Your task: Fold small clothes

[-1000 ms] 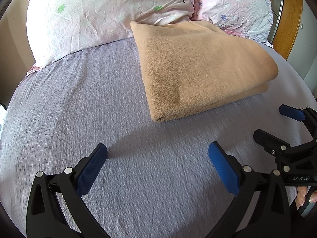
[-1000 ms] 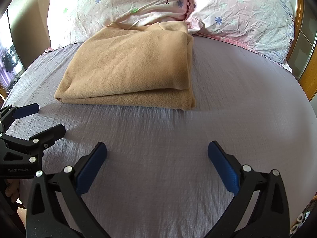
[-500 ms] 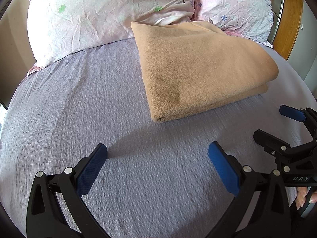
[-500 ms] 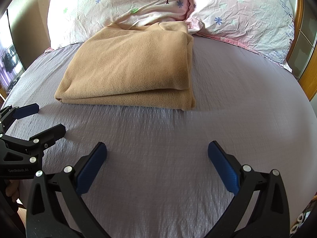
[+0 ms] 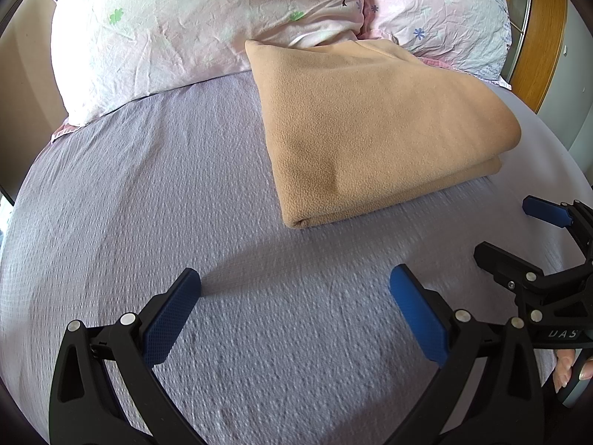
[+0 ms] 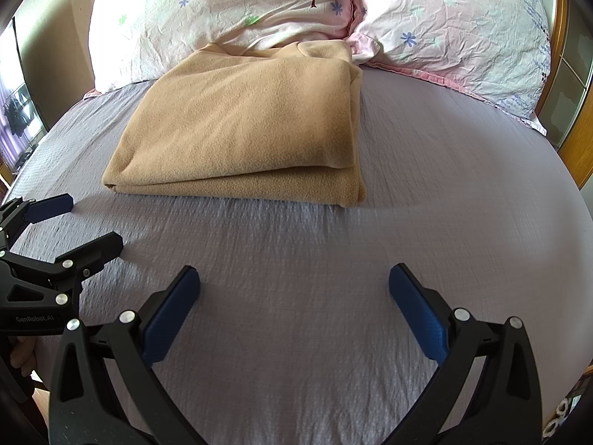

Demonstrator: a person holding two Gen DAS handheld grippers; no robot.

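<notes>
A tan fleece cloth [image 5: 374, 129] lies folded in a thick rectangle on the lilac bed sheet [image 5: 148, 204], its far edge against the pillows. It also shows in the right wrist view [image 6: 244, 129]. My left gripper [image 5: 294, 291] is open and empty, low over the sheet, short of the cloth's near corner. My right gripper [image 6: 294, 291] is open and empty, over bare sheet in front of the cloth. Each gripper shows in the other's view, the right [image 5: 511, 233] and the left [image 6: 78, 222], both open.
Two pink floral pillows [image 6: 229, 11] [image 6: 456, 26] lie along the head of the bed. A wooden frame [image 5: 537, 37] stands at the right. The bed's edge drops off at the left [image 6: 22, 170].
Both grippers have shifted very slightly; the view shows a little motion blur. The cloth has not moved.
</notes>
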